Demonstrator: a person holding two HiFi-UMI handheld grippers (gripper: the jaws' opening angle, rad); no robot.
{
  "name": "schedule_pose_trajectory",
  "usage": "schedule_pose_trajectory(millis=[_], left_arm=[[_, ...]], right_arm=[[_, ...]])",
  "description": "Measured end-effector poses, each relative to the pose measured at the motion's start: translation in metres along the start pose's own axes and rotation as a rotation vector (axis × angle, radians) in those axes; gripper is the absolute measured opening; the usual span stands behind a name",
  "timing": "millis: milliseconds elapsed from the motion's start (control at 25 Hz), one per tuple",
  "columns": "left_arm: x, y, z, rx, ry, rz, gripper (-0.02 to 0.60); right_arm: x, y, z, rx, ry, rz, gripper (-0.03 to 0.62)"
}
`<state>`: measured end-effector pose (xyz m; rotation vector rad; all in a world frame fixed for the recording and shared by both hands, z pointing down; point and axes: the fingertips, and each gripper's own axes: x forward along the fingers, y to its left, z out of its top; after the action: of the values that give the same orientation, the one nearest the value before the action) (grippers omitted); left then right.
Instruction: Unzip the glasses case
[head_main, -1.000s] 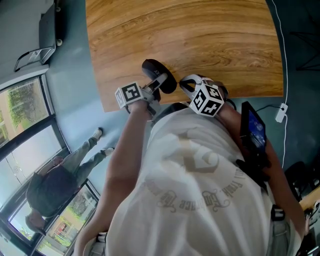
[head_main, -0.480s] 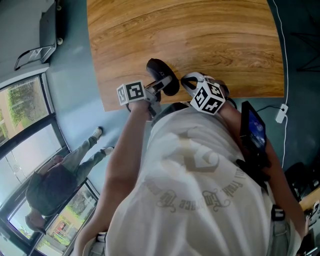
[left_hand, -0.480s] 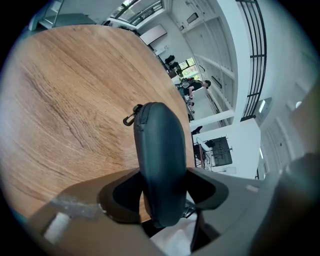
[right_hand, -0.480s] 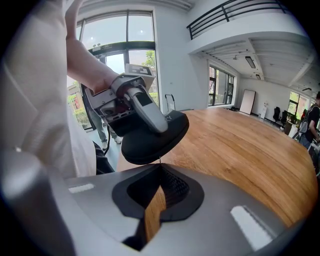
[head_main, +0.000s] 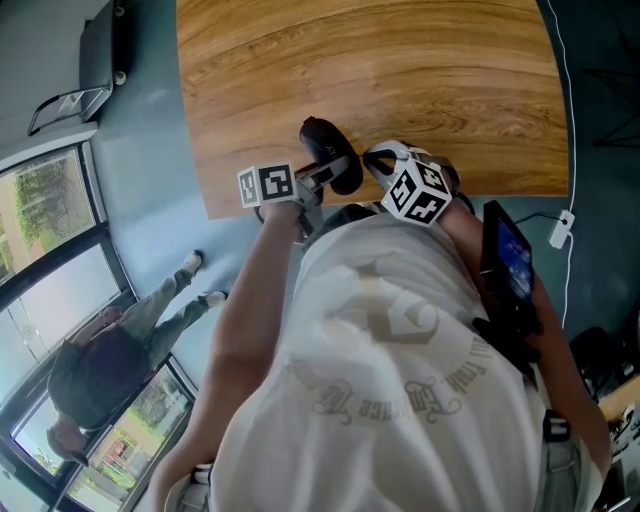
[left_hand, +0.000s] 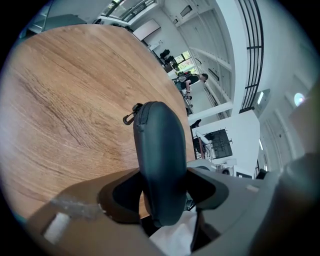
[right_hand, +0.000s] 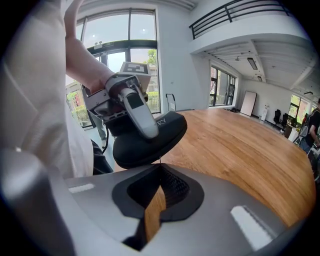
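My left gripper (left_hand: 162, 176) holds its jaws clamped on one end of the dark glasses case (left_hand: 157, 145) over the bench's (head_main: 400, 80) near edge. The case's long axis runs away from me toward a small clip (left_hand: 129, 118). My right gripper (right_hand: 159, 167), jaws together, sits just beneath the case's side.

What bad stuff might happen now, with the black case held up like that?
1. The left gripper clamps the glasses case by one end only, lifted near the table's edge. A hard tug might pull it loose and drop it, perhaps onto the floor.
2. The zipper pull is small and dangles at the case's far end, away from the right gripper. The fingers could miss it or slip off.
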<state>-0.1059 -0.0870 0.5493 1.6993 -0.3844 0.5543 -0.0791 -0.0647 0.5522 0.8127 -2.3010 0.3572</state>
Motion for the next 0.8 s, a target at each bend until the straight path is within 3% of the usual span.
schedule_pose_trajectory(millis=[800], left_arm=[[0.005, -0.006, -0.028, 0.110, 0.127, 0.004, 0.284]], right_arm=[[-0.002, -0.009, 0.002, -0.030, 0.000, -0.020, 0.008]])
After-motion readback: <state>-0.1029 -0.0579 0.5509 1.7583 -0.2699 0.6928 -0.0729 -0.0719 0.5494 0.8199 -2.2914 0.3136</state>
